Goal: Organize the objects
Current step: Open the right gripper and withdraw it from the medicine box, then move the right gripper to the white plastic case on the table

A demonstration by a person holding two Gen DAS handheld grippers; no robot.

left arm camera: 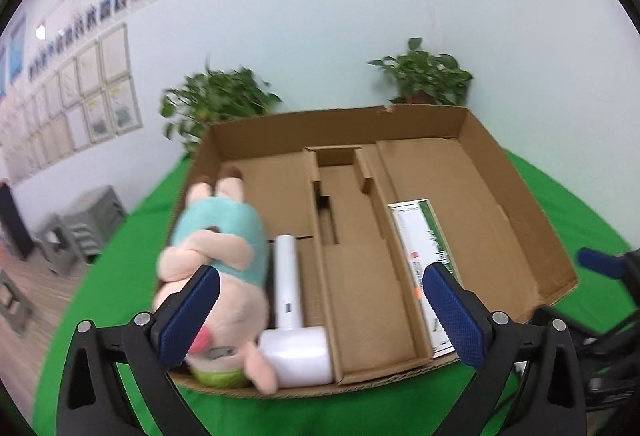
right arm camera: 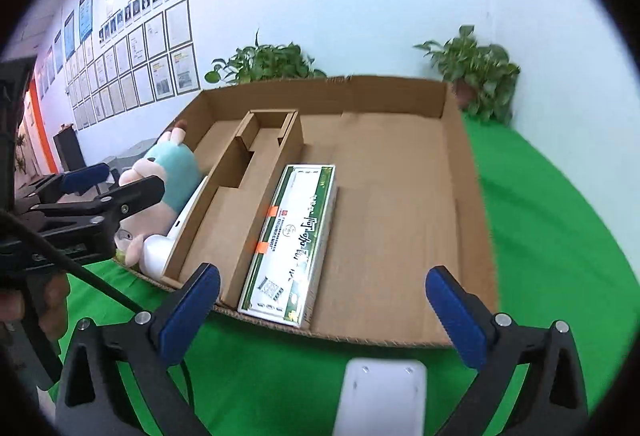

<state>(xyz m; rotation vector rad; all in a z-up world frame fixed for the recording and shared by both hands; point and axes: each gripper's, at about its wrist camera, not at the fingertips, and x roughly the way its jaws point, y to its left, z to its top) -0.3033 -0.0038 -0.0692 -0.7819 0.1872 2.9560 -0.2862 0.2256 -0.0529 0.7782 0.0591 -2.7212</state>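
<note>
A shallow cardboard box [left arm camera: 500,196] [right arm camera: 400,140] with cardboard dividers lies on the green table. In its left compartment lie a pink plush toy in a teal shirt [left arm camera: 224,256] [right arm camera: 172,172] and a white hair dryer [left arm camera: 292,316] [right arm camera: 160,252]. A green and white carton [left arm camera: 424,260] [right arm camera: 292,236] lies in the right compartment. My left gripper [left arm camera: 320,308] is open over the box's near edge, its left finger against the plush. My right gripper [right arm camera: 324,308] is open and empty just before the box's near edge. The left gripper [right arm camera: 116,184] also shows in the right wrist view.
Green cloth [right arm camera: 560,236] covers the table. Two potted plants [left arm camera: 216,100] [left arm camera: 424,76] stand behind the box against the white wall. A white flat object [right arm camera: 380,396] lies on the cloth below my right gripper. Grey stools [left arm camera: 80,228] stand on the floor at left.
</note>
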